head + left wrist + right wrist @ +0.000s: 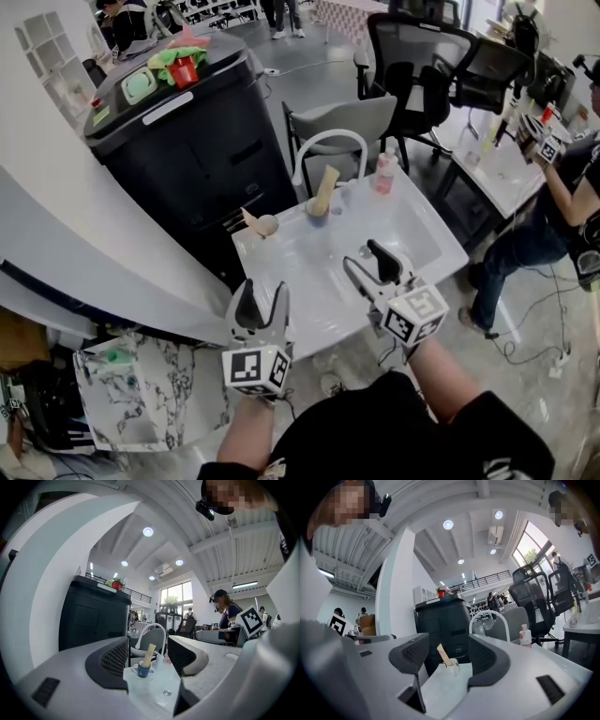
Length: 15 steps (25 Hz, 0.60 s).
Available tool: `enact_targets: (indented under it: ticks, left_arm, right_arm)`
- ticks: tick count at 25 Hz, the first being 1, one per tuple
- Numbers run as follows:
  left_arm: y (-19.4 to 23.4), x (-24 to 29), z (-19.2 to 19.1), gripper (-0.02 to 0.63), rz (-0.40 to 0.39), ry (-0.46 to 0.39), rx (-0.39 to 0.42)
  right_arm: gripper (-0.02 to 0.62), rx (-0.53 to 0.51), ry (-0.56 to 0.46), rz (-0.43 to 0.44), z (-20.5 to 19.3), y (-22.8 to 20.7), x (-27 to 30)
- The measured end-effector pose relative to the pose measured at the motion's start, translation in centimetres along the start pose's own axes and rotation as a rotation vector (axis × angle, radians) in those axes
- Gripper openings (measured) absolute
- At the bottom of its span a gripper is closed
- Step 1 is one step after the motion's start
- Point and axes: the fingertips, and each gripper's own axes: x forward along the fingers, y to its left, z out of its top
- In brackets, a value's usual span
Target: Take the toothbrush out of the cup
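Note:
Two cups stand at the back of the white sink top (412,234). A blue cup (317,209) holds an upright tan toothbrush (327,186). To its left, a pale cup (267,225) holds a second tan toothbrush (250,218), which leans left. My left gripper (263,298) is open at the front left edge, far from both cups, and its own view faces the blue cup (144,669) and toothbrush (150,654). My right gripper (363,257) is open over the front of the top, and its view faces the pale cup (451,664) and toothbrush (441,654).
A white arched faucet (328,139) rises behind the cups, with a pink bottle (382,173) at the back right. A tall black cabinet (187,141) stands to the left and a grey chair (347,122) behind. A person (553,197) works at a desk on the right.

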Motion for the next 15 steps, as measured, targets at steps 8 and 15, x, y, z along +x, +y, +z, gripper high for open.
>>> enact_targets:
  ticks: [8,15]
  left_arm:
    - [1.0,0.5,-0.1,0.249,0.005,-0.01,-0.011]
    - [1.1,1.5,-0.6,0.249,0.044,0.002,-0.014]
  right_arm:
    - [0.259,-0.012,0.016,0.014,0.0,0.2,1.8]
    - [0.258,-0.002,0.027,0.046,-0.2,-0.9,3.1]
